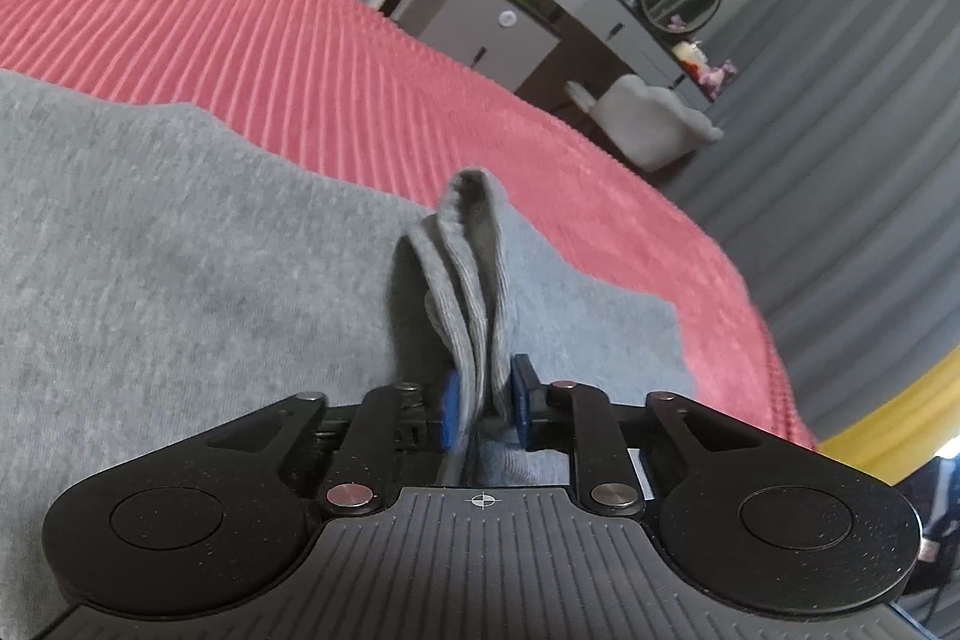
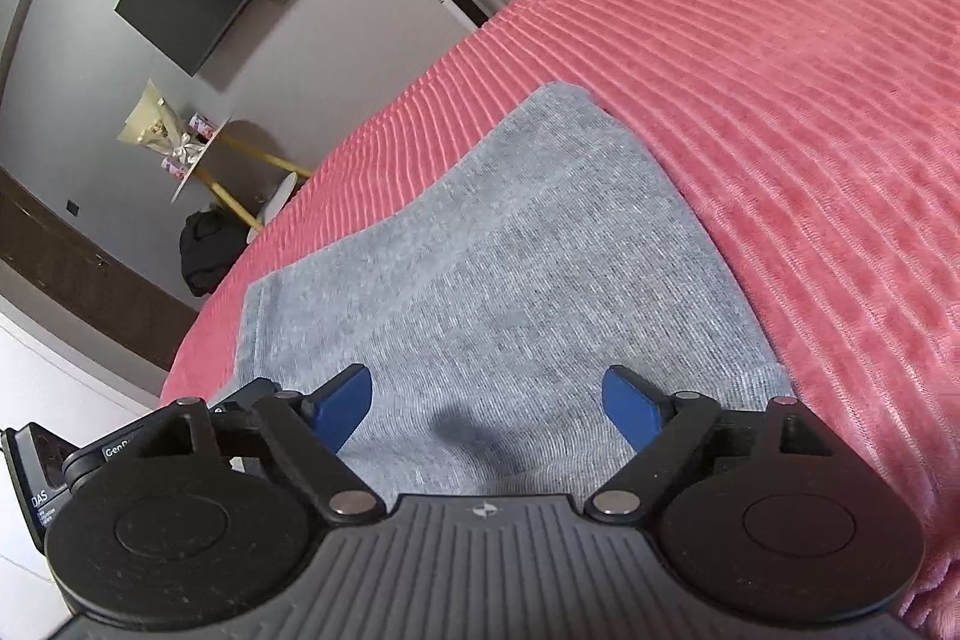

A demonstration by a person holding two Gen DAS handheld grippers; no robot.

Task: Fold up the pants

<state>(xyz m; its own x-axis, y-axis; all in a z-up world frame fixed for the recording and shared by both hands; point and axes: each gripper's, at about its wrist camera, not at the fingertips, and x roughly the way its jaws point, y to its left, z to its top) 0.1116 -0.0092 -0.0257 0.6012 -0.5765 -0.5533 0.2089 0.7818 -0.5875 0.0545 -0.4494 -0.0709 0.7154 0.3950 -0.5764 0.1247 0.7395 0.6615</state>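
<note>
Hand-held gripper on my left (image 1: 485, 403) is pinched down tight on a bunched ridge of the grey pants (image 1: 180, 250) — looks like a ribbed cuff or waistband edge, several layers stacked between the blue pads (image 1: 450, 409). My right hand-held gripper (image 2: 486, 403) is spread wide with nothing in it, hovering just over the flat part of the pants, which lie spread on the bed with the pink ribbed blanket (image 2: 810, 100).

What worries me: the grip on the left is only on that thin standing fold. If I pull across too fast, some of the layers could slide out and I'd drag just one, so the fold ends up lopsided. Knit like this is also stretchy and floppy, so it'll probably sag and crease in the middle unless the right side pins or lifts the other corner.

Second thing — the blanket is plush, so the pants may cling and bunch instead of sliding. And the pants sit fairly near the bed edge in the right wrist view, so a careless tug that way could pull them off.
</note>
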